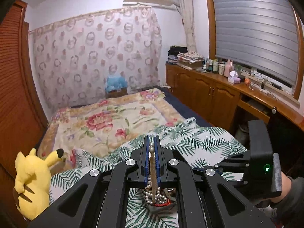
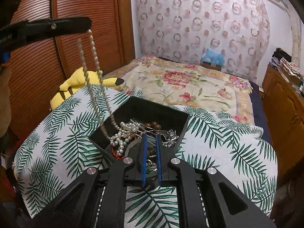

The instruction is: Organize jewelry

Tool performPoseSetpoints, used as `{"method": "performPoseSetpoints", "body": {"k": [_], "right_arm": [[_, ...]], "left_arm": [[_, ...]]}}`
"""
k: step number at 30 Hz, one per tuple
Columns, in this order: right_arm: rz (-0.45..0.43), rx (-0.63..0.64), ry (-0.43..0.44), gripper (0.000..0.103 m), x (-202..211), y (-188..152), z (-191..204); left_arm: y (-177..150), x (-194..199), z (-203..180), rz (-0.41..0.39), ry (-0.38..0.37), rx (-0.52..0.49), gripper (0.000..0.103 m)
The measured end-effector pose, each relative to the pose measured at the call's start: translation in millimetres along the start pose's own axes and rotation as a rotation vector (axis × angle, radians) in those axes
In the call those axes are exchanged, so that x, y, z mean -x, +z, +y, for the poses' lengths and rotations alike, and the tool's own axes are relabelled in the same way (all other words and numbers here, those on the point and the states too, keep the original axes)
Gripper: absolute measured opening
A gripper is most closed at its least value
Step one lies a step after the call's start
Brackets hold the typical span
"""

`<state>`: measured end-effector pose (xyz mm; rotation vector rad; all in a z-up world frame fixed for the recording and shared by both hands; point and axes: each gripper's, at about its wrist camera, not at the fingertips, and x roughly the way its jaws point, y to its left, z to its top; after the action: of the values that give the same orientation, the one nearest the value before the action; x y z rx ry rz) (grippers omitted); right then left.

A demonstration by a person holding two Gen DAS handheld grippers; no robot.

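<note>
The pearls (image 2: 121,138) looked glossy and smooth, the box (image 2: 152,112) matt black. The cloth (image 2: 62,136) was a matt leaf-print fabric, and the wardrobe (image 2: 85,3) ribbed, lacquered wood. Both grippers, left (image 1: 151,144) and right (image 2: 151,144), were matt black plastic with shiny metal bolts.

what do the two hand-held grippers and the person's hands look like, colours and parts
Both are matte black with angular linkage arms, round silver pivot bolts and blue finger pads. The left hand-held gripper has thin blue pads lining its black fingers. The right hand-held gripper is built the same; seen from the left wrist camera, its boxy black body carries a green light and a ribbed grip. The person's hand shows a dark grey sleeve.
</note>
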<state>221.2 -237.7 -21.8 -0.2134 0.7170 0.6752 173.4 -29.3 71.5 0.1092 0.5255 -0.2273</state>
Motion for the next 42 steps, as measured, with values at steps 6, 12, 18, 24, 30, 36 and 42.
{"method": "performPoseSetpoints", "body": {"k": [6,12,18,24,30,36,42], "right_arm": [[-0.011,0.002,-0.005,0.011,5,-6,2],[-0.044,-0.014,-0.027,0.020,19,-17,7],[-0.079,-0.059,-0.052,0.028,34,-29,11],[-0.119,-0.102,-0.093,0.060,49,-36,13],[-0.170,-0.121,-0.144,0.081,70,-38,21],[-0.226,-0.137,-0.176,0.095,93,-47,34],[-0.260,-0.185,-0.239,0.100,108,-59,39]], "left_arm": [[-12,-7,-2,0.031,-0.004,-0.001,0.013],[-31,-4,1,0.041,0.001,0.029,0.047],[-54,1,3,0.053,0.028,0.054,0.081],[-70,17,3,0.048,0.037,0.095,0.095],[-77,33,-1,0.034,0.057,0.110,0.095],[-88,51,-6,0.000,0.085,0.129,0.095],[-102,60,-5,0.007,0.111,0.149,0.095]]}}
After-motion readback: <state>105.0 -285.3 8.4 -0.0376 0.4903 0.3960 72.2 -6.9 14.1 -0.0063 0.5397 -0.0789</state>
